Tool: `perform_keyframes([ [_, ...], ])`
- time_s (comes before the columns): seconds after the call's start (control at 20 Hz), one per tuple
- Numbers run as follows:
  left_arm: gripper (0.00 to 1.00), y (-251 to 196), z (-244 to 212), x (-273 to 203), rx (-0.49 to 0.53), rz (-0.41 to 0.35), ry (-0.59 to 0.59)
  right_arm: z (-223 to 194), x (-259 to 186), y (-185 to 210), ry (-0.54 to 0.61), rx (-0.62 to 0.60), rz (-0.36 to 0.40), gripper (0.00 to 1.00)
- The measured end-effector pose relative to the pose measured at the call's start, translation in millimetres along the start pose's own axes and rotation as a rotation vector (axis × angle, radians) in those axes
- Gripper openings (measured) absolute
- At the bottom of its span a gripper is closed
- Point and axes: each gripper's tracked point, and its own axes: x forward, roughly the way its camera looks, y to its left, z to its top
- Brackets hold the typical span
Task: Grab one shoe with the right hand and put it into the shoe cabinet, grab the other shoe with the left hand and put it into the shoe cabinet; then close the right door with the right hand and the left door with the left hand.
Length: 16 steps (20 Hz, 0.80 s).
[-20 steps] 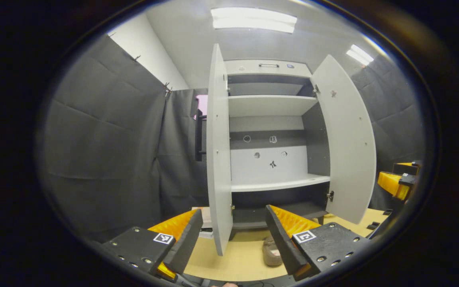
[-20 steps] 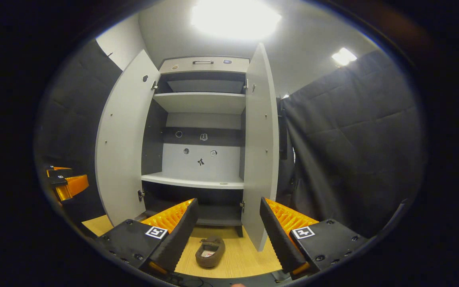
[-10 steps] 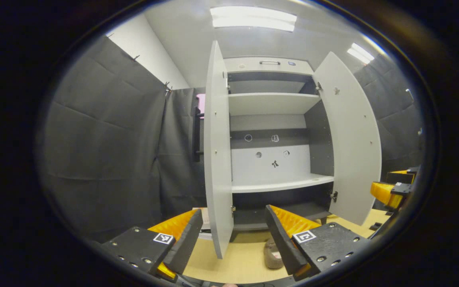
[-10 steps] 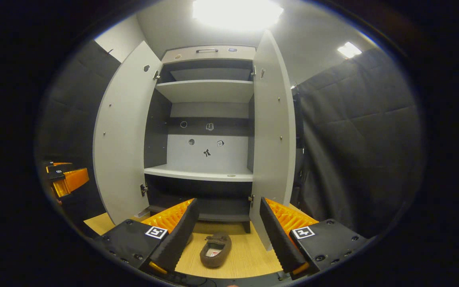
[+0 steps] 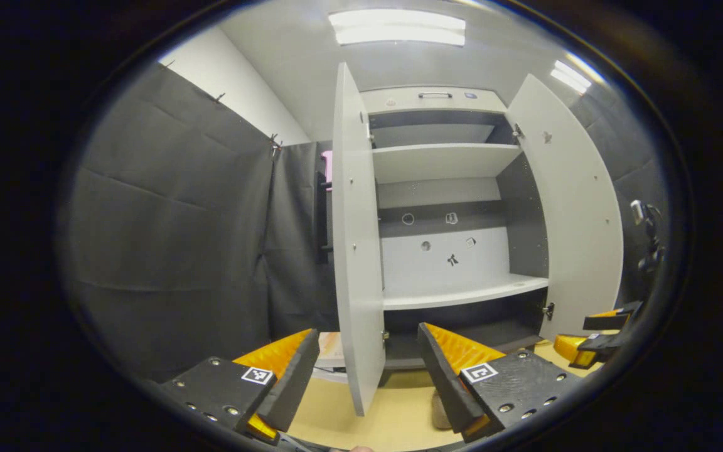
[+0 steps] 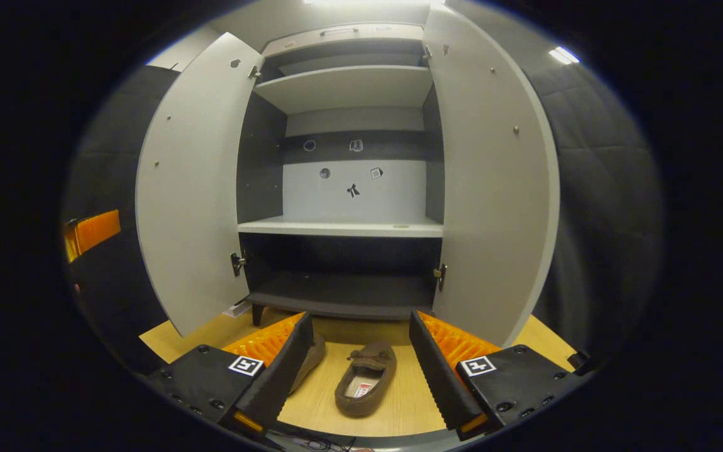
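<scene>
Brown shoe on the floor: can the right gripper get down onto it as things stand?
Probably yes. The brown shoe lies on the floor between the open right gripper fingers, in front of the shoe cabinet, with nothing lying over it.

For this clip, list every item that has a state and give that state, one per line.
Shoe cabinet: shelves bare, no shoe inside.
Left door: swung open.
Right door: swung open.
Brown shoe: on the floor before the cabinet, opening up, not held.
Second shoe: on the floor, partly hidden behind a finger of the right tool.
Right tool: open, holding nothing.
Left tool: open, holding nothing.
</scene>
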Motion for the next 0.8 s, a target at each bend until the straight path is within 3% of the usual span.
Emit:
perform_keyframes([
  [0.05,0.99,3.8,-1.4,0.2,0.005,0.012,0.004,-9.9,9.5,1.4,0.027,0.003,0.009,0.98],
  [0.1,0.84,6.3,-1.9,1.7,0.011,0.024,0.007,-18.2,18.1,3.4,0.054,0.005,0.019,0.98],
  [0.15,0.99,8.3,-1.3,3.2,0.017,0.037,0.007,-28.6,26.5,5.3,0.084,0.007,0.028,0.98],
  [0.4,0.99,20.3,-1.5,7.9,0.040,0.092,0.012,-69.1,65.3,14.9,0.219,0.032,0.082,0.98],
  [0.5,0.92,25.1,-4.2,9.1,0.049,0.116,0.023,-87.3,78.0,18.0,0.279,0.047,0.094,0.96],
  [0.6,0.92,29.0,-3.7,9.9,0.056,0.137,0.025,-105.0,90.2,20.9,0.340,0.069,0.103,0.96],
  [0.8,0.92,39.0,-3.5,11.0,0.085,0.177,0.031,-141.2,111.2,23.2,0.468,0.110,0.091,0.88],
])
